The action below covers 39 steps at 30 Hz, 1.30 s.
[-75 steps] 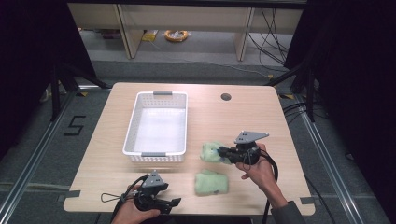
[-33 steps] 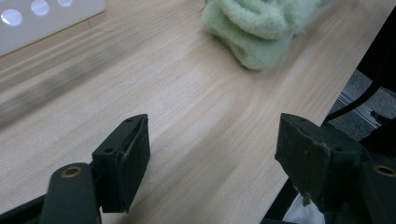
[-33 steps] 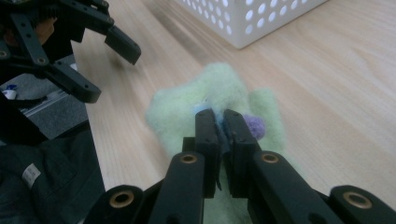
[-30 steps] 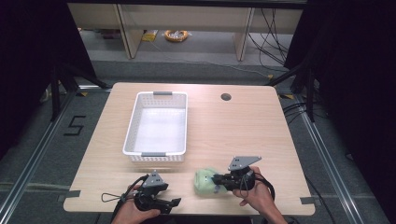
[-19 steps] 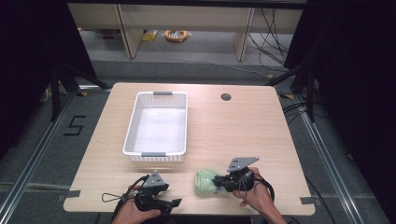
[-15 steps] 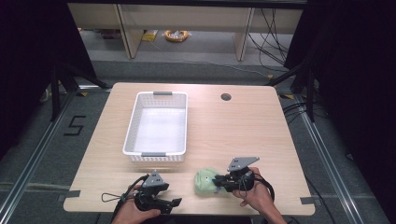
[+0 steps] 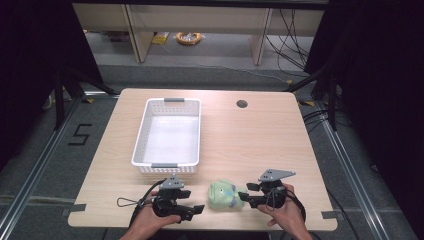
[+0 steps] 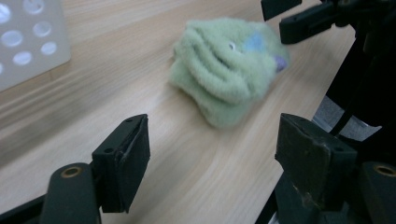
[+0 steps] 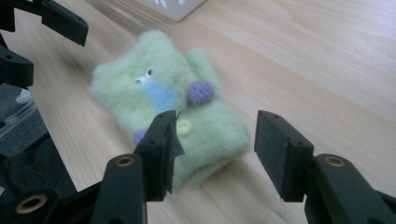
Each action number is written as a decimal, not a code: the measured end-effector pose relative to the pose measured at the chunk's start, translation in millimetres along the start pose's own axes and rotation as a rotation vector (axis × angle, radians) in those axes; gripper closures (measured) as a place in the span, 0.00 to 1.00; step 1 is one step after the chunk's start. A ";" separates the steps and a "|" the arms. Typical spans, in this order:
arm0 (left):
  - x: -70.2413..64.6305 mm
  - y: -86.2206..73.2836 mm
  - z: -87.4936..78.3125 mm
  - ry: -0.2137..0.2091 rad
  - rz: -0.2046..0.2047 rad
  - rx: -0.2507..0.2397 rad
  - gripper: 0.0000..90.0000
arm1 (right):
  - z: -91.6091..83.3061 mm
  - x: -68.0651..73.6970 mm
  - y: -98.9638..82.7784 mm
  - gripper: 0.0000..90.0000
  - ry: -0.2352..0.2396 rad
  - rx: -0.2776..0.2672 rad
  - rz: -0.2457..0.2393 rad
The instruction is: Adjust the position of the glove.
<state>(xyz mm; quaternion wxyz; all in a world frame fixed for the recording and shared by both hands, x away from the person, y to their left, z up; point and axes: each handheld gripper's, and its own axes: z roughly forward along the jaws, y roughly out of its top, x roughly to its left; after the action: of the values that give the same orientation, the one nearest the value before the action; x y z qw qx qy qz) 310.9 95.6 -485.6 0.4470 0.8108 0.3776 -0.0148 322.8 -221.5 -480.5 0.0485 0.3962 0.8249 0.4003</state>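
A fluffy pale-green cloth (image 7: 222,195) with a blue patch, a purple bobble and a button lies in layers near the table's front edge. My right gripper (image 7: 246,191) is at its right end and its jaws have just been opening. In the right gripper view the cloth (image 9: 154,88) lies on the wood between and beyond the open jaws (image 9: 217,140), and the pads do not press it. My left gripper (image 7: 192,201) stands open just left of the cloth (image 8: 229,65), nothing between its jaws (image 8: 210,144). Each gripper view shows the other gripper (image 8: 289,14) (image 9: 60,23) beyond the cloth.
A white perforated basket (image 7: 142,145) stands lengthwise behind the left gripper, its corner showing in both gripper views (image 8: 28,42) (image 9: 170,7). A round cable hole (image 7: 242,104) sits at the back right of the wooden table (image 7: 260,145). The front edge is right under both hands.
The right gripper carried a green piece onto the one near the front edge, then opened its jaws off it. The left gripper has shifted slightly toward the cloth.
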 end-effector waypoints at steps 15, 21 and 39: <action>-1.4 27.2 42.3 -0.006 -0.025 0.051 0.29 | 19.1 -5.4 -2.7 0.48 0.041 0.070 0.011; 2.6 23.8 50.5 -0.036 -0.069 0.087 0.33 | 23.5 -10.7 -6.8 0.48 0.067 0.076 0.044; -0.3 16.5 53.5 -0.083 -0.046 0.069 0.58 | 25.4 -16.3 -9.8 0.70 0.179 0.050 0.083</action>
<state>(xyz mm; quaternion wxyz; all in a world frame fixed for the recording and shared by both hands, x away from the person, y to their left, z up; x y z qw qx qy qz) 337.8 50.9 -505.9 0.4337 0.8156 0.3763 -0.0717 337.9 -220.5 -508.3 -0.0520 0.3940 0.8185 0.4149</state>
